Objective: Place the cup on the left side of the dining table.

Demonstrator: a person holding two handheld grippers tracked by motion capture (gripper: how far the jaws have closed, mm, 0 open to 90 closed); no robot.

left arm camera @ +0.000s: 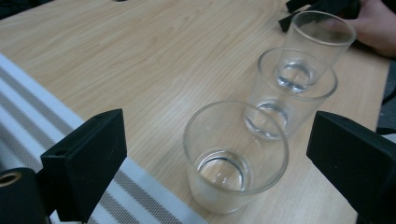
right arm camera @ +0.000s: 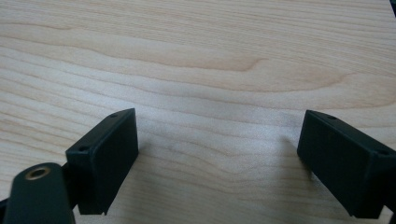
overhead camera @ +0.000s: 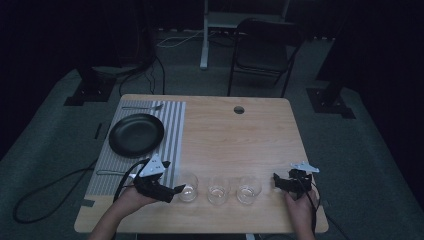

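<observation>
Three clear glasses stand in a row near the table's front edge: a left glass (overhead camera: 188, 186) (left arm camera: 236, 156), a middle glass (overhead camera: 218, 189) (left arm camera: 292, 91) and a right glass (overhead camera: 248, 189) (left arm camera: 317, 44). My left gripper (overhead camera: 176, 190) (left arm camera: 219, 168) is open, its jaws wide on either side of the left glass without touching it. My right gripper (overhead camera: 278, 181) (right arm camera: 219, 161) is open over bare wood, right of the right glass, with nothing between its jaws.
A black plate (overhead camera: 136, 134) lies on a striped placemat (overhead camera: 175, 125) at the table's left, with cutlery at the mat's far end (overhead camera: 142, 107) and near end (overhead camera: 110, 173). A cable hole (overhead camera: 239, 109) is at the far edge. A folding chair (overhead camera: 265, 50) stands behind the table.
</observation>
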